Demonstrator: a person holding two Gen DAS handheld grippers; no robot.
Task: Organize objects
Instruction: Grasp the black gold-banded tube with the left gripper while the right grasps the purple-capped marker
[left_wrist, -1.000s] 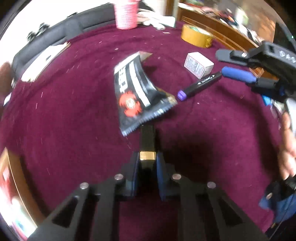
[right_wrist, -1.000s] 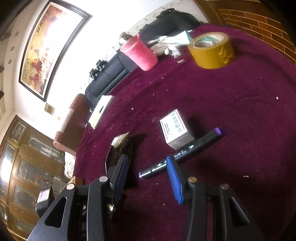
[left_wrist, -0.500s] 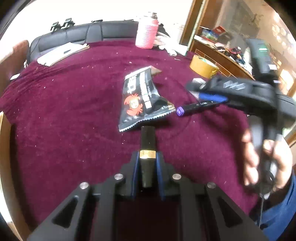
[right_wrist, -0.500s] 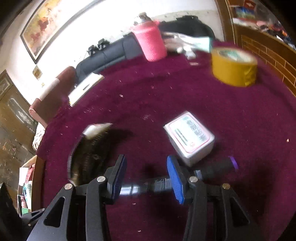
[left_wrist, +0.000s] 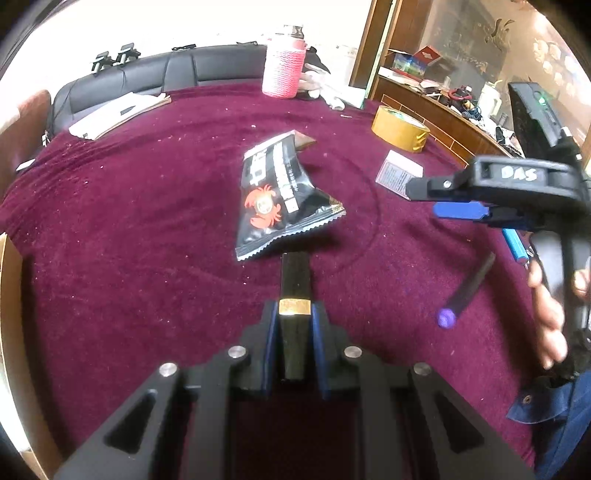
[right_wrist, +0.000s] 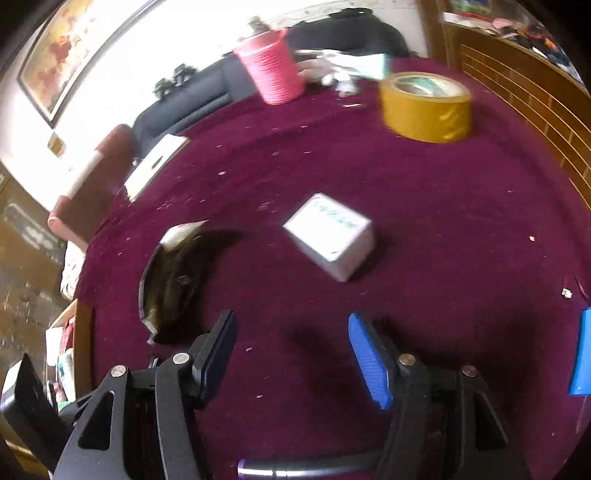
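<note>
Fingers of the left gripper (left_wrist: 294, 325) clamp a black lighter (left_wrist: 294, 295), frame centre. Right gripper (right_wrist: 293, 350) jaws have just been opening, empty; marker (left_wrist: 466, 291) lower right.

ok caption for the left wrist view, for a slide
Left gripper shut on a black bar above the snack packet; purple-capped marker lies on the maroon cloth.

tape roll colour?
Yellow-tan, with a pale inner core; the tape roll shows best in the right wrist view.
</note>
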